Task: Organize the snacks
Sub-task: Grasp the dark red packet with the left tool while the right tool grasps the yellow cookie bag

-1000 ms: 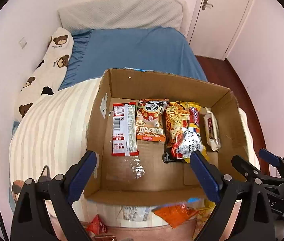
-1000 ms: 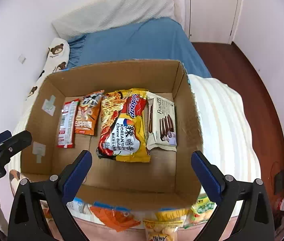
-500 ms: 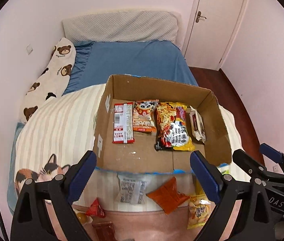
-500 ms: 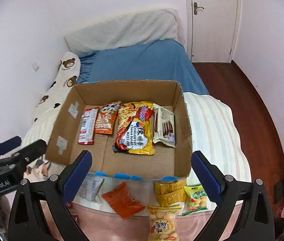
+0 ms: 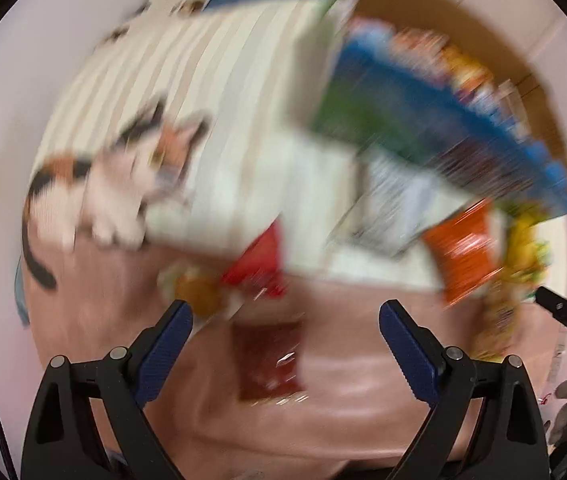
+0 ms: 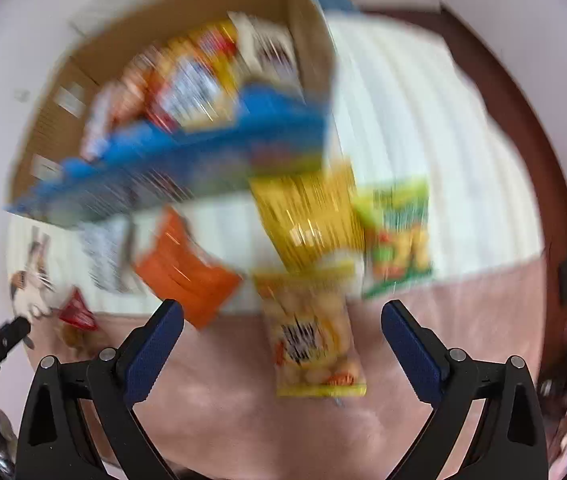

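Both views are motion-blurred. The cardboard box (image 5: 439, 4) with blue-printed front wall (image 6: 187, 160) sits on the bed and holds several snack packs (image 6: 191, 80). Loose snacks lie in front of it: a dark red pack (image 5: 267, 364), a red pack (image 5: 259, 264), an orange pack (image 6: 183, 268), a white pack (image 5: 395, 204), a yellow pack (image 6: 307, 216), a yellow puff pack (image 6: 311, 336) and a green pack (image 6: 399, 236). My left gripper (image 5: 285, 332) is open over the dark red pack. My right gripper (image 6: 281, 330) is open over the puff pack.
The striped blanket (image 5: 219, 80) with a cat print (image 5: 123, 176) and a pink band (image 6: 243, 408) covers the bed. Wooden floor (image 6: 523, 92) lies to the right. The right gripper's tip (image 5: 563, 312) shows in the left wrist view.
Both grippers have dropped fast and pulled back from the box toward the loose snacks in front of it. The views now blur. Both stay open and empty.
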### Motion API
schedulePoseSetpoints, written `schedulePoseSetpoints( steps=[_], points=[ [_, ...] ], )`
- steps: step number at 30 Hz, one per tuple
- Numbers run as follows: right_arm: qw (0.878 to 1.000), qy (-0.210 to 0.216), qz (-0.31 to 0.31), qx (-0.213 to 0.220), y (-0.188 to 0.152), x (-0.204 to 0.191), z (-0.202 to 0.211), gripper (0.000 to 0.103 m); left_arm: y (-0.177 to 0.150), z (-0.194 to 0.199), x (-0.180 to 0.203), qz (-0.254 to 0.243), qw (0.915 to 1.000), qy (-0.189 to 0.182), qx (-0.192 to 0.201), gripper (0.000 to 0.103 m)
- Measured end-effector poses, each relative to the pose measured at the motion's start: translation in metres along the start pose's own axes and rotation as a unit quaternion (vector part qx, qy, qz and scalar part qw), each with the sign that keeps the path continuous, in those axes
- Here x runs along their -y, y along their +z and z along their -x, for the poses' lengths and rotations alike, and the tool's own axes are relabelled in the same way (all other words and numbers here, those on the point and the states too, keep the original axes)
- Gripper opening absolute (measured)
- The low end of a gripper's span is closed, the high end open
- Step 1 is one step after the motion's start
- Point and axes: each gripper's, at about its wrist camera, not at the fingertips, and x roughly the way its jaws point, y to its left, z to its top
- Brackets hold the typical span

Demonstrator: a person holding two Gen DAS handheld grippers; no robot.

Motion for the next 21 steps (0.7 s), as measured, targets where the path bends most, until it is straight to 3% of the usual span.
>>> schedulePoseSetpoints(
  steps=[5,8,11,13,15,18,21],
  points=[
    [0.998,-0.032,-0.003,-0.048,-0.012,0.007,-0.055,0.101,-0.023,-0.057,-0.017,0.012,0.9969,0.01,-0.078,0.096],
    [0.997,-0.041,-0.001,-0.06,-0.016,0.005,-0.073,0.101,-0.038,-0.088,-0.018,0.021,0.9911,-0.012,-0.131,0.096],
    [0.996,-0.054,0.002,-0.071,-0.021,0.003,-0.088,0.101,-0.049,-0.099,-0.015,0.02,0.9912,-0.011,-0.13,0.092],
    [0.996,-0.064,0.009,-0.069,-0.025,0.001,-0.093,0.098,-0.053,-0.097,-0.013,0.024,0.9934,-0.004,-0.112,0.063],
    [0.995,-0.069,0.017,-0.064,-0.03,-0.002,-0.093,0.091,-0.058,-0.096,-0.011,0.028,0.9937,-0.009,-0.108,0.052],
    [0.995,-0.066,0.035,-0.059,-0.04,-0.005,-0.088,0.07,-0.064,-0.089,0.005,0.016,0.9948,-0.018,-0.099,0.052],
    [0.995,-0.054,0.052,-0.069,-0.052,-0.007,-0.085,0.063,-0.068,-0.086,0.032,-0.01,0.9946,-0.031,-0.099,0.052]
  ],
)
